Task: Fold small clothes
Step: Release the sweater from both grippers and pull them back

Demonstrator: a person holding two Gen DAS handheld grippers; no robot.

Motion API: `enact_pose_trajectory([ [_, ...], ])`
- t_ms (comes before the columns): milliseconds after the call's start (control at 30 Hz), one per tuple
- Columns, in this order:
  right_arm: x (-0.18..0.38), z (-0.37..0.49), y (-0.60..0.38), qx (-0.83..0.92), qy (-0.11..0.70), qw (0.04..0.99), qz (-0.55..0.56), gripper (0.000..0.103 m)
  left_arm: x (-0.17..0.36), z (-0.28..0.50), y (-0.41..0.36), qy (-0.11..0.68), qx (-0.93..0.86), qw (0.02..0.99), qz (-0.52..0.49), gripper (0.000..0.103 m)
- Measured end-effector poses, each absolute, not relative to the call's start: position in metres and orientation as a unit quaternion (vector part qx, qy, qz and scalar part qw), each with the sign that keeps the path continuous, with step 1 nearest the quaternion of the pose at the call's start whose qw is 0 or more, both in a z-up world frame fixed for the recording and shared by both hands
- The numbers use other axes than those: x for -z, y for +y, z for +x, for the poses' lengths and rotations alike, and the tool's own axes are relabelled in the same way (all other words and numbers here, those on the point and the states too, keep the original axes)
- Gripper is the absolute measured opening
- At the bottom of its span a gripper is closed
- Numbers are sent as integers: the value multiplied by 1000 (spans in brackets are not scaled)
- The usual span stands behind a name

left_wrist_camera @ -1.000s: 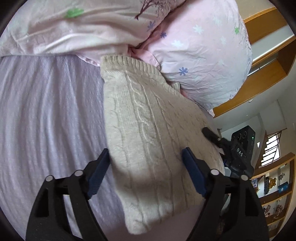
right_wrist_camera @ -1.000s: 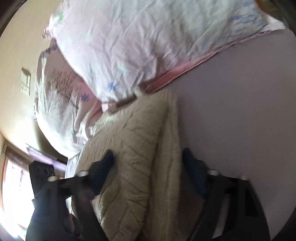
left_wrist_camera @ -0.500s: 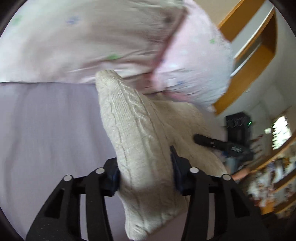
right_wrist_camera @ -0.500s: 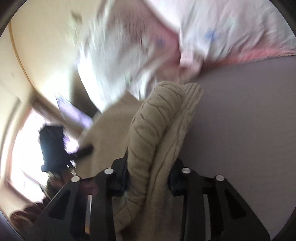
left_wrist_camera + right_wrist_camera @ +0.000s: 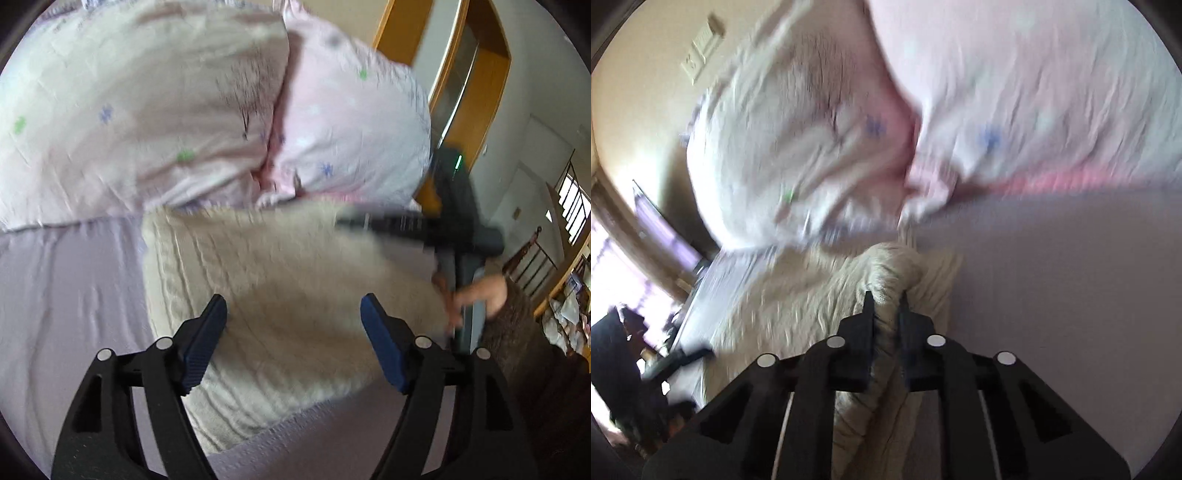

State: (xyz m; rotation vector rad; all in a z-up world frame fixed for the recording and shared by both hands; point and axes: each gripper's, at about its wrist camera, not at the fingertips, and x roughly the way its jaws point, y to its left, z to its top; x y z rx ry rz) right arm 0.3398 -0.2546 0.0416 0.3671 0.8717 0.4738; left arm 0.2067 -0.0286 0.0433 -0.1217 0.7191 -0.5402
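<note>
A cream cable-knit sweater (image 5: 280, 295) lies folded on the lilac bed sheet (image 5: 66, 295). My left gripper (image 5: 293, 321) is open above its near part, with nothing between the blue pads. My right gripper (image 5: 884, 299) is shut on a bunched fold of the sweater (image 5: 886, 266), holding it up off the sheet (image 5: 1052, 295). In the left wrist view the right gripper (image 5: 417, 225) reaches over the sweater's far right side, blurred by motion.
Two pink flowered pillows (image 5: 184, 110) lie just beyond the sweater, also in the right wrist view (image 5: 923, 110). A wooden frame (image 5: 472, 74) and shelves (image 5: 569, 280) stand to the right of the bed. A wall switch (image 5: 701, 48) is at the far left.
My left gripper has opened and let go of the sweater, which now lies spread wider. My right gripper has closed tighter on its fold and moved toward the pillows.
</note>
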Motion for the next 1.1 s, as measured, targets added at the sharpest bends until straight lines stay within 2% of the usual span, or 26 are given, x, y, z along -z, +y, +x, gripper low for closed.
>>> enact_pose_trajectory([
  [67,-40,347,-270,-190,407,874,187,9,-39,206,-32,344,272,897,-53,71],
  [167,-6,359,-266,-163,468,854,160,10,-36,204,-37,338,271,901,-33,71],
  [200,-7,357,-267,-164,462,858,158,13,-37,202,-36,338,270,901,-34,71],
  [267,-24,345,-278,-158,443,865,174,24,-42,195,-27,336,268,902,-51,73],
  [300,-34,332,-287,-156,432,870,181,42,-45,191,-22,335,266,902,-61,77],
  [333,-48,315,-295,-156,412,878,187,68,-47,186,-16,338,261,901,-73,81],
  [367,-56,299,-298,-161,397,883,190,82,-49,180,-8,342,249,902,-85,89],
  [400,-64,285,-301,-167,387,886,190,100,-50,173,-2,346,235,904,-91,96],
  [467,-72,252,-304,-189,384,885,185,102,-47,157,7,363,194,907,-94,101],
  [733,-45,182,-252,-105,475,873,21,102,-15,131,-8,438,103,891,-60,101],
  [1100,-18,172,-223,-96,485,869,31,102,10,142,-35,457,80,886,-8,101],
])
